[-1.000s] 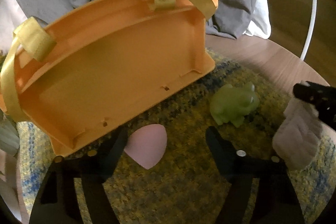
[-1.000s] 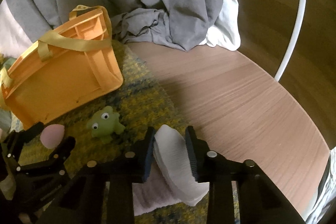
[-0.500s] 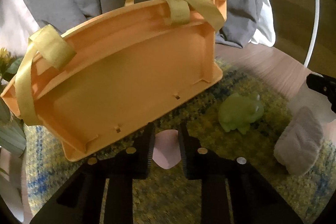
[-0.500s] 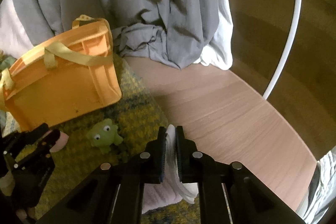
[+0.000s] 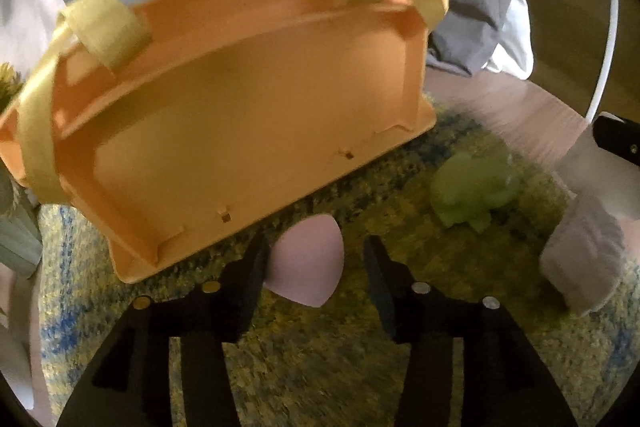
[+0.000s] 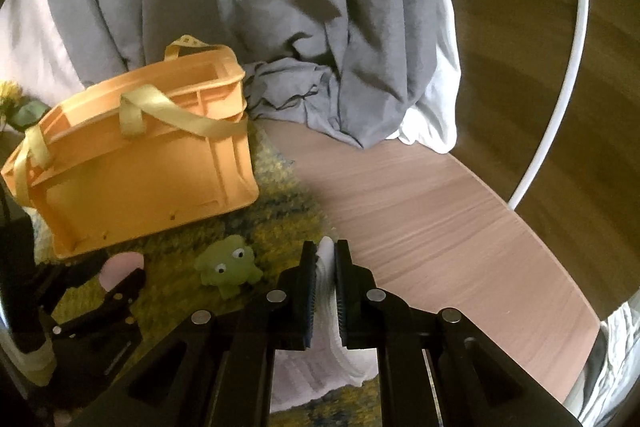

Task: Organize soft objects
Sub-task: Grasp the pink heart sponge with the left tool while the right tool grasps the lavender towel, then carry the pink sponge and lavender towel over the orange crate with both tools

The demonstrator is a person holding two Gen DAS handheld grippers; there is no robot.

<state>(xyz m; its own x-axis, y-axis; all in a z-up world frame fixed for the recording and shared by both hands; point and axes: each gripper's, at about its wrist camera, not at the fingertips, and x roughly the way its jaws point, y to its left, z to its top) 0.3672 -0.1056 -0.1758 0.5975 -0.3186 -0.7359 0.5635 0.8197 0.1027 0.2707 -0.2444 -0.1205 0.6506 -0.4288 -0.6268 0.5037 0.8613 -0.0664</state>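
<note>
The orange basket with yellow straps stood on the yellow rug; its inside could not be seen, and no writing was legible. The left gripper was spread wide, the pink sponge against its left finger, not clamped. The right gripper was pinched tight on the white cloth at the rug's right edge. The green frog sat between them.

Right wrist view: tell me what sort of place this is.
Probably a bedroom or living room at home. Grey bedding hangs down at the back, a shaggy yellow-blue rug lies on a wooden surface, and an orange tote basket and green frog toy sit on the rug.
</note>
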